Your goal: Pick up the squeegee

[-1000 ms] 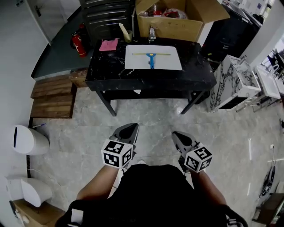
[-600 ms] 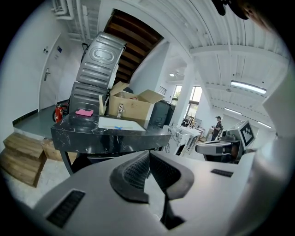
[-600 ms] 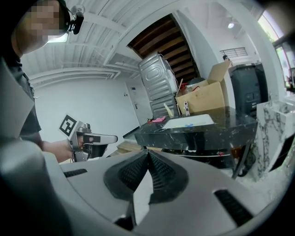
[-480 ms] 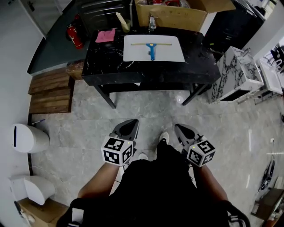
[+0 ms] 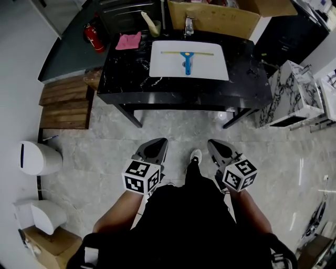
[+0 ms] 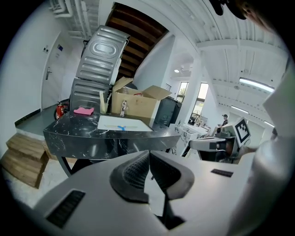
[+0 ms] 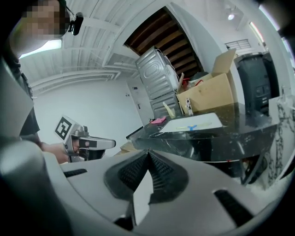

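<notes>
Head view: the squeegee [image 5: 187, 59] lies flat on a white panel [image 5: 165, 65] set into the top of a black table [image 5: 131, 79], toward the table's far side, just below a tap [image 5: 189, 24]. Its blade runs crosswise, left to right, while its blue handle points back toward the person standing on the floor in front of the table.

Both tools are well apart from it, with open floor and the table's front edge in between. The left gripper [image 5: 159, 142] and the right gripper [image 5: 213, 143] are held low, side by side, noses aimed at the table. Each has its jaws pressed together with nothing between them, as each gripper's own view confirms.

The squeegee sits straight ahead, roughly on the line midway between the two, so neither hand looks clearly nearer. With the handle end facing the person, a grip on the handle from the front appears the natural approach once the jaws part.

A pink cloth [image 5: 129, 40] rests at the table's far left corner, and a cardboard box [image 5: 220, 16] stands behind the tap.
</notes>
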{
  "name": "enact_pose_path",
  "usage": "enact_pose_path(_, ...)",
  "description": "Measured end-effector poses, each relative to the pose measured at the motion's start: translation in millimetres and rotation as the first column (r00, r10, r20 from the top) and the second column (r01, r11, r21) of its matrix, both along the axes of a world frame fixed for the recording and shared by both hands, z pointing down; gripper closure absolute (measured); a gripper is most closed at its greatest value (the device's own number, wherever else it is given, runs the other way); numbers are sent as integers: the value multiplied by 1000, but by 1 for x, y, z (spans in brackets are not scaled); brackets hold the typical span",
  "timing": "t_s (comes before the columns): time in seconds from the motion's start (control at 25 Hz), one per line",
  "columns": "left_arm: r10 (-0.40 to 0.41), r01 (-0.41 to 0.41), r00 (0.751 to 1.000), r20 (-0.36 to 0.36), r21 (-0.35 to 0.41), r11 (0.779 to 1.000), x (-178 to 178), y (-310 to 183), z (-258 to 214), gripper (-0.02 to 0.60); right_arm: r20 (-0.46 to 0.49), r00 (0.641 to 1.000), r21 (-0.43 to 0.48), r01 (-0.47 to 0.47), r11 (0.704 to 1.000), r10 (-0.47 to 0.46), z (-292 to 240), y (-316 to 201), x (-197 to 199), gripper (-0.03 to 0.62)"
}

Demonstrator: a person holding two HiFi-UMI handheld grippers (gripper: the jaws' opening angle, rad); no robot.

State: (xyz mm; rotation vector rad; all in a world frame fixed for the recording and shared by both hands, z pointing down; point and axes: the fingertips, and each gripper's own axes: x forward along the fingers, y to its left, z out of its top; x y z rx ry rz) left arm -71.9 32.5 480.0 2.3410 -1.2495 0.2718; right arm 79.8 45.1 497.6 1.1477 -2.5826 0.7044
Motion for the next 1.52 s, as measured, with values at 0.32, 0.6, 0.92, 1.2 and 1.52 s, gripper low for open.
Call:
enact_pose_path(0.32, -15, 15, 1000, 27, -9, 1000, 22, -56, -4, 565, 41, 998, -16, 44, 999, -43, -3, -63, 13, 585)
enact_pose_path(0.6, -34, 36, 998, 57, -28, 999, 34, -93, -3, 565, 66, 996, -20, 61, 998, -59, -5, -104, 29, 585)
enact_pose_path(0.92, -47, 48, 997, 58, -11, 999, 59, -133, -12, 565, 94, 992, -20, 91, 996, -89, -4, -140, 44, 585)
enact_pose_path(1.2, -77, 78, 994, 72, -22, 997, 72, -155, -8, 565, 103, 988, -26, 116, 993, -113, -4, -165, 59, 585)
enact_pose_path(1.52, -104, 104, 991, 88, 9, 995, 93, -184, -17, 565, 127, 983, 9, 135, 991, -135, -8, -194, 81, 585)
